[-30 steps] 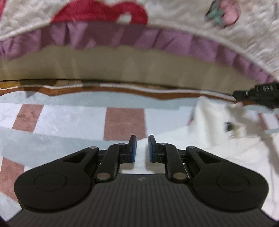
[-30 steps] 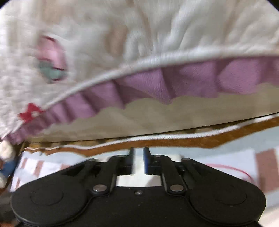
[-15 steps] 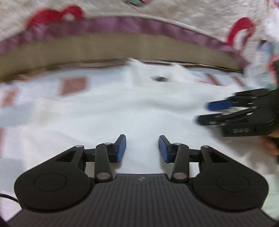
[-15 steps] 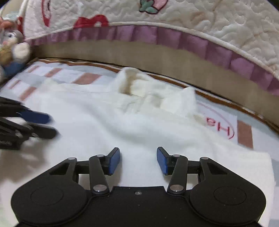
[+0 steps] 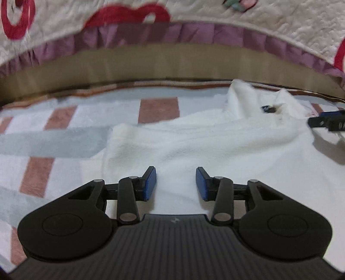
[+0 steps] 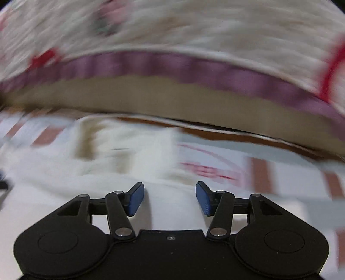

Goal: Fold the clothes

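Observation:
A white fleecy garment (image 5: pixel 194 146) lies spread on a checked mat (image 5: pixel 64 133), its collar bunched up at the far right. My left gripper (image 5: pixel 175 183) is open and empty, low over the garment's near part. My right gripper (image 6: pixel 170 199) is open and empty over the same garment (image 6: pixel 120 163), whose collar shows at the far left; this view is motion-blurred. The right gripper's tip also shows at the right edge of the left wrist view (image 5: pixel 330 121).
A quilted bedspread (image 5: pixel 194 13) with a purple frill and a tan bed base (image 5: pixel 172 64) runs along the far side. The mat has white, grey and brick-red squares (image 5: pixel 158 109) and a red printed mark (image 6: pixel 207 170).
Both grippers were shut a second ago and opened by half a second ago. The garment now lies laid out. The left view has swung left; the right view is swinging fast.

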Demonstrator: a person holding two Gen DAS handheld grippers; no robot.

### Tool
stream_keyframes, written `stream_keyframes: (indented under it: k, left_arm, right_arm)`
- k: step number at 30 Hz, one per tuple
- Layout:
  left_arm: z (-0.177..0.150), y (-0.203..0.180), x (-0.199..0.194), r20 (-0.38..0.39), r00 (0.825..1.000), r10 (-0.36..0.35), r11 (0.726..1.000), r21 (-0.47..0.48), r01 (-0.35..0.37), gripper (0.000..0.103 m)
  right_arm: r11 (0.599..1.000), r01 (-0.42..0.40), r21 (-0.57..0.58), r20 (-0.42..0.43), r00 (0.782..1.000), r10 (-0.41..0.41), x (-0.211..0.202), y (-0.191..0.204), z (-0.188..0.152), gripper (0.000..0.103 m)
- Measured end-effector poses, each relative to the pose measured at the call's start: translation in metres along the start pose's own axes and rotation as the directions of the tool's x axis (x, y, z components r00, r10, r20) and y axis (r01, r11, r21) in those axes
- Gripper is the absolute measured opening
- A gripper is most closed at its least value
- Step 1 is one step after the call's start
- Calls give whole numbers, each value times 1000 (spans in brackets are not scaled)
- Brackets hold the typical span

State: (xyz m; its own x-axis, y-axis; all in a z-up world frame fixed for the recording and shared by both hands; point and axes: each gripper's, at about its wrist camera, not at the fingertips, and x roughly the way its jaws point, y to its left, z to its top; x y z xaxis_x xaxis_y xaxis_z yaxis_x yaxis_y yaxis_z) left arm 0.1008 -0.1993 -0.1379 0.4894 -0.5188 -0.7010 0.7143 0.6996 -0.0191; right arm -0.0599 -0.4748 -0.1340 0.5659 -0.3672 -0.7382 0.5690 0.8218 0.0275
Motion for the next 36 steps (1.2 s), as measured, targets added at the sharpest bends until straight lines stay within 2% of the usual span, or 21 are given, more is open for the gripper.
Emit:
stream_keyframes:
  k: [3,6,8,9,11,13,15,17,18,19,22,27,29,32,33,36]
  left_arm:
    - [8,-25,-39,149,988,-32,999,15,31,41]
    - [12,-54,-61,152,975,-163,987,36,159,43]
    - [1,-71,-60,85,965,-246,969,24,245,43]
    - [-6,-80,-59,49,957,-287,958,14,287,43]
    - [-26,-97,-55,-36,953,-300,953,21,301,43]
    - [-47,-113,-53,-112,949,-295,953,43,301,43]
    - [-68,-129,-53,-164,951,-263,952,113,283,43]
    - [-77,-136,-53,-150,962,-230,950,179,255,43]
    - [-77,-136,-52,-151,962,-228,951,177,253,43]
    - [-77,-136,-51,-155,961,-229,952,170,254,43]
    - [-74,-127,-48,-167,953,-253,959,88,270,43]
    - [-78,-120,-46,-137,949,-284,956,34,291,43]
    - [-76,-117,-46,-124,945,-304,952,5,307,42]
    - [-70,-115,-60,-84,912,-402,916,-35,400,42]
    - [-68,-117,-68,-64,897,-438,899,-31,437,43]
    - [-73,-132,-74,-95,912,-400,914,38,405,43]
  right_arm:
    - [995,-19,99,-10,1000,20,-43,-49,-13,58]
    - [983,-9,184,-40,999,17,-88,-95,-33,59]
    - [954,-58,294,-27,997,69,-121,-118,-57,60]
    - [932,-89,350,-17,995,101,-136,-127,-72,61]
    - [873,-127,471,-9,989,148,-161,-139,-110,62]
    - [804,-148,576,-3,983,184,-177,-146,-151,62]
    - [745,-152,650,-13,977,212,-183,-151,-183,62]
    - [698,-145,702,-29,973,230,-185,-156,-208,62]
    - [675,-133,726,-34,973,228,-185,-157,-217,62]
    - [648,-125,752,-41,971,234,-184,-159,-225,62]
    - [569,-169,805,2,959,282,-180,-159,-243,63]
    - [541,-269,796,113,946,304,-161,-146,-247,72]
    - [530,-309,790,158,937,311,-154,-140,-248,71]
    - [481,-333,811,219,935,278,-148,-140,-248,70]
    - [497,-330,803,221,938,266,-149,-140,-245,71]
    - [571,-354,741,256,934,248,-150,-138,-229,69]
